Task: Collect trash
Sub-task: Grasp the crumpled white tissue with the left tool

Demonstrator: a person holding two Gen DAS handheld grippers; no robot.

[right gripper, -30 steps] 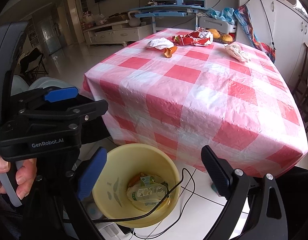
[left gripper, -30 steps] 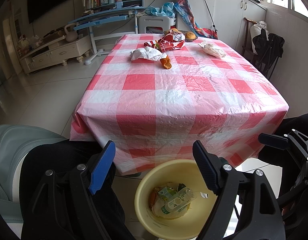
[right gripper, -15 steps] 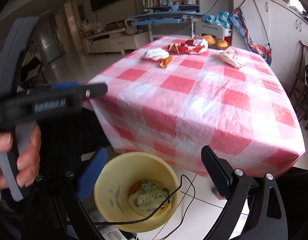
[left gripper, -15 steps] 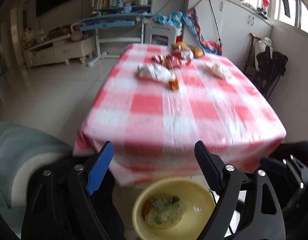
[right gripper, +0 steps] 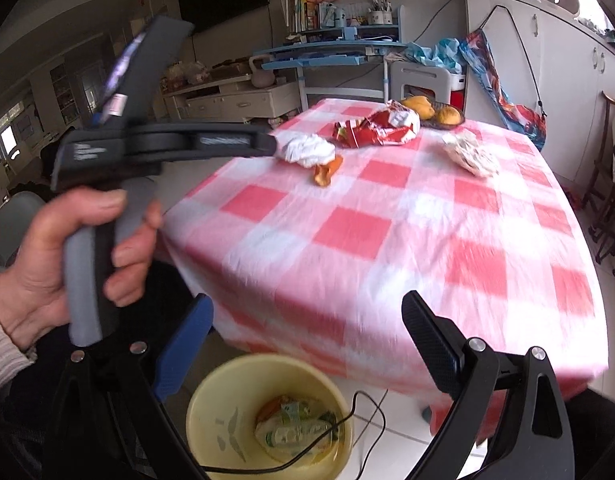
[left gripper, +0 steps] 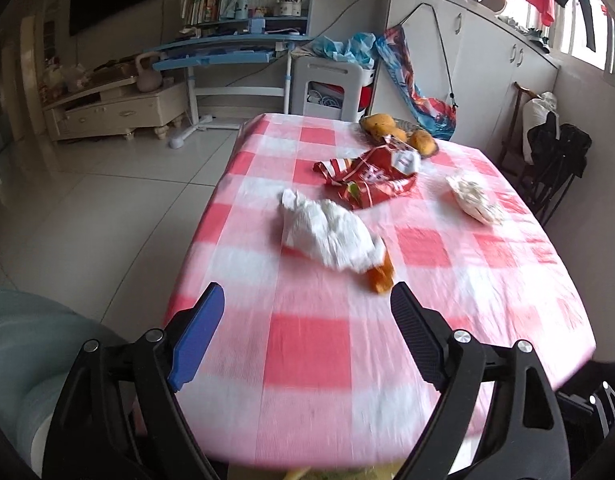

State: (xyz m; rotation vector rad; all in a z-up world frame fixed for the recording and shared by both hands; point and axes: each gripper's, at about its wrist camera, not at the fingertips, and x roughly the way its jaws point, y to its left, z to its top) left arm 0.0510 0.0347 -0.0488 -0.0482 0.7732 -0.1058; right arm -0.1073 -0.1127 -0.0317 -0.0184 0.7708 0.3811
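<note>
Left wrist view: the left claw [left gripper: 305, 308] has its jaws spread wide with nothing between them, over the near half of the red-and-white checked plastic-covered surface [left gripper: 307, 344]. Right wrist view: the right claw [right gripper: 307, 320] also stands wide apart and empty, above the pale yellow plastic bucket [right gripper: 211, 400] on the floor, which already holds some wrappers.

Nearest ahead lies the crumpled white paper tissue [left gripper: 327, 232], with the small orange peel scrap [left gripper: 381, 274] touching its near end. Both are probably very light and soft; the tissue should crush under the jaws, so pinching its thick middle bulge seems safest. The peel looks small and may slip out, so it wants a low grip across its width. Farther back, the crinkled red foil snack bag [left gripper: 371, 180] is thin and springy, best caught at a raised fold.

Count on the surface: one tissue, one peel, one red bag, one pale crumpled wrapper [left gripper: 473, 200] at the right, and about three orange fruits [left gripper: 399, 134] on a dish at the far edge.
</note>
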